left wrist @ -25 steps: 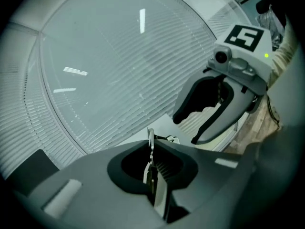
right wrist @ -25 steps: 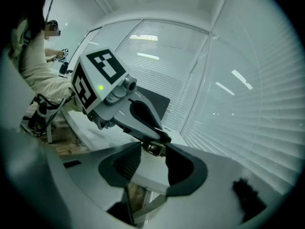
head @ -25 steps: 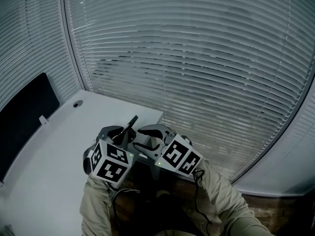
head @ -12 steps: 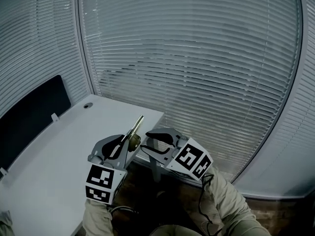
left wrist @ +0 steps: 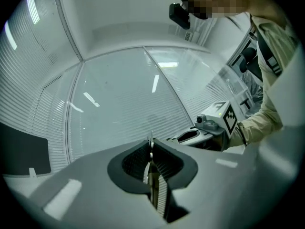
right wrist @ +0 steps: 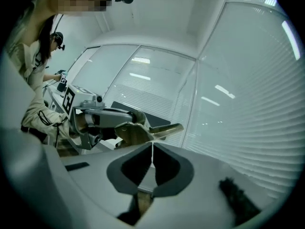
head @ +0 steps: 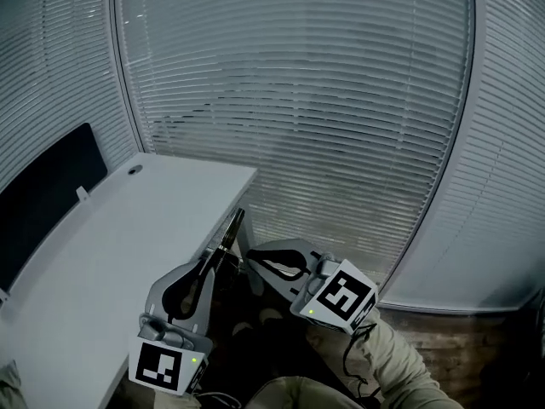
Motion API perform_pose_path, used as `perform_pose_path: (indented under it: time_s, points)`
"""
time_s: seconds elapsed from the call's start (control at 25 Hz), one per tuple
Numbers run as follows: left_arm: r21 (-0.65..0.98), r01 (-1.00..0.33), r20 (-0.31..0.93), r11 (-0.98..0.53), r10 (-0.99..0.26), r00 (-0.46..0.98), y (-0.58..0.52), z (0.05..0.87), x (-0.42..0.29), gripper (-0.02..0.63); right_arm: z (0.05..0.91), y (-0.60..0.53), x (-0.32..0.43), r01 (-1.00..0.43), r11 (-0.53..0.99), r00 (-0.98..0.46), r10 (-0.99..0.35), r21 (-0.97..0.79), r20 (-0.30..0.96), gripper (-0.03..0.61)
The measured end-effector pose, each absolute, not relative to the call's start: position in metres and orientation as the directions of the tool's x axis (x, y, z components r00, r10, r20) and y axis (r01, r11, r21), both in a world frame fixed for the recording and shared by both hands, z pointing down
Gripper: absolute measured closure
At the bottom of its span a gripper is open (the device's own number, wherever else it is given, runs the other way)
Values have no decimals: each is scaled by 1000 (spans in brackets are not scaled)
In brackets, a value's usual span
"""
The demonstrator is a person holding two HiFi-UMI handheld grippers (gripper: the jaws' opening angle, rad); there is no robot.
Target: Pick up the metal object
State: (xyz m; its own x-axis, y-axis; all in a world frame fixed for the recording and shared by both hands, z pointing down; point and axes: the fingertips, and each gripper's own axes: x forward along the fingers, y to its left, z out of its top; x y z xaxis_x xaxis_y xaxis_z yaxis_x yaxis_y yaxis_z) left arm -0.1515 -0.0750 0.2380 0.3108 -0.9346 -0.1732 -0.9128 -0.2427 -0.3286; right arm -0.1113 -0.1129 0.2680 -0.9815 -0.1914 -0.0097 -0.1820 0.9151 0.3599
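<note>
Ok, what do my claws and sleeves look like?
Left claw and right claw: grey shells, black ribbed pads, white cubes with black square markers. Beige sleeves; dark cable at the right. Right claw's jaws are closing, nothing between them.

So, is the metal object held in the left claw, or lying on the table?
Held. The left claw is shut on the metal object, whose end sticks out past it.
</note>
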Motion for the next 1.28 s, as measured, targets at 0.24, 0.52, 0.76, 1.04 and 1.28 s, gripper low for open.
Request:
perform_pose_path:
  time_s: [0.24, 0.52, 0.76, 1.04, 1.28]
  points:
    - [-281, -907, -166, -313, -915, 367, -32, 257, -113, 584, 275, -70, -66, -232, 918, -971, -240, 322, -17, 575]
    - [-301, -885, -201, -355, -884, 423, -7, 257, -96, 586, 277, -36, -50, -262, 909, -962, -273, 326, -12, 575]
    - [-299, -875, -212, -382, -867, 451, 6, 248, -82, 588, 276, -26, -48, -253, 910, -963, -268, 329, -1, 577]
    - [-280, -892, -179, -355, -894, 412, 13, 253, -102, 588, 262, -22, -63, -242, 907, -967, -253, 346, -15, 575]
    - [-269, -900, -184, -343, -899, 398, 16, 258, -113, 588, 268, -20, -72, -233, 910, -969, -246, 344, -6, 575]
